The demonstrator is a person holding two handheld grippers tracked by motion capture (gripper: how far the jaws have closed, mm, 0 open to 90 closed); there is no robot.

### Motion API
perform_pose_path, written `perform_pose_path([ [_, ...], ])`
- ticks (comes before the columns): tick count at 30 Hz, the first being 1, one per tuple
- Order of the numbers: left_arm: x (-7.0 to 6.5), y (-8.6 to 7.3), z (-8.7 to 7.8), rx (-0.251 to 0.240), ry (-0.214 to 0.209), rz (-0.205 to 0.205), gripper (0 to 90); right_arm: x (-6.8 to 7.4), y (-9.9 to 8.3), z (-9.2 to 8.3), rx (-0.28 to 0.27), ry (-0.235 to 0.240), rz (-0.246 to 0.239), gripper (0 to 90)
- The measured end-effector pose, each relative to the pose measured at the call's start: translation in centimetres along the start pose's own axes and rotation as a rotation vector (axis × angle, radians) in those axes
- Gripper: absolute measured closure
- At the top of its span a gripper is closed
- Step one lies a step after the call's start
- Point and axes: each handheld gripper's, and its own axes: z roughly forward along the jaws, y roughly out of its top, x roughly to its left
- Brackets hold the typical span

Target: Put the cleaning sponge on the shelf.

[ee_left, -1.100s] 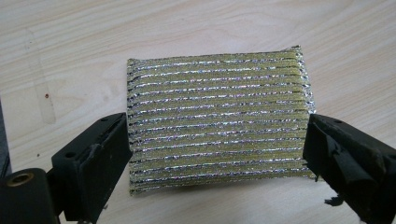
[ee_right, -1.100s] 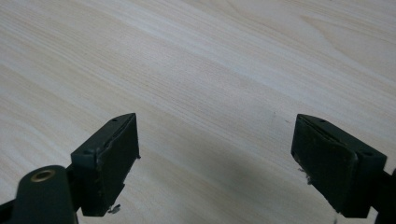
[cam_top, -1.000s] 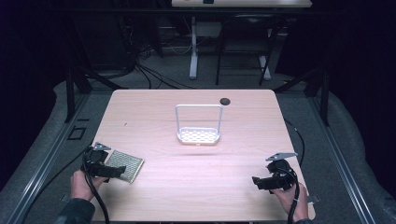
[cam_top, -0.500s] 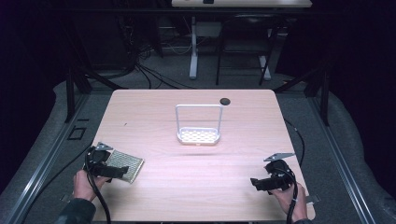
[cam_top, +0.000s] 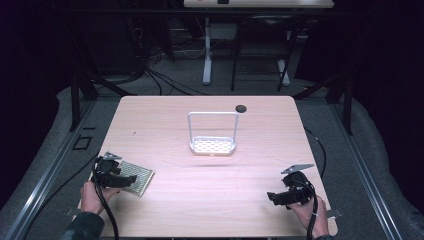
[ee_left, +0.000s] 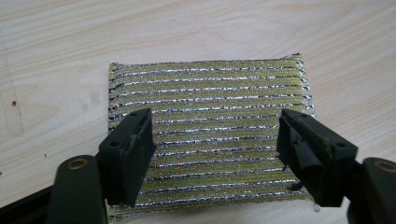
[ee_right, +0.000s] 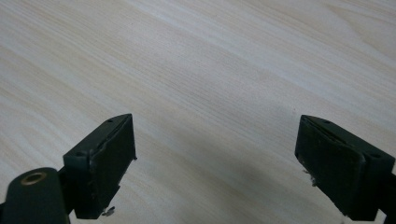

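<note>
Meanwhile the right gripper point(cam_top: 274, 196) has slid slightly left, both grippers' fingers spread, left gripper point(ee_left: 215, 149) over the scouring pad point(ee_left: 208, 135).

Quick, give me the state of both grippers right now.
Left gripper: open, jaws spread above the gold striped scouring pad, not gripping it.
Right gripper: open, holding nothing, over bare table.

A gold and silver striped scouring pad point(ee_left: 208, 133) lies flat on the pale wood-grain worktop point(ee_left: 196, 28). The left gripper point(ee_left: 215, 149) hangs over its near half with the two black jaws set wide apart, one above the pad's left part and one above its right edge. A small red speck marks the worktop at far left.
</note>
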Motion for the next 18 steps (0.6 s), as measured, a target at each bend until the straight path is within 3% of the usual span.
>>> perform_pose_path([
  [4,0.3,-0.2,0.5,0.021,-0.003,-0.019,31.0,0.0,0.0,0.1,0.001,0.0,-0.005,11.5],
  [9,0.0,-0.3,0.7,0.026,0.026,0.002,33.2,0.0,0.0,0.1,0.007,0.0,0.0,11.7],
  [18,-0.7,0.0,0.9,0.058,0.073,0.0,47.8,-0.1,-0.2,0.2,0.029,0.007,0.0,11.7],
])
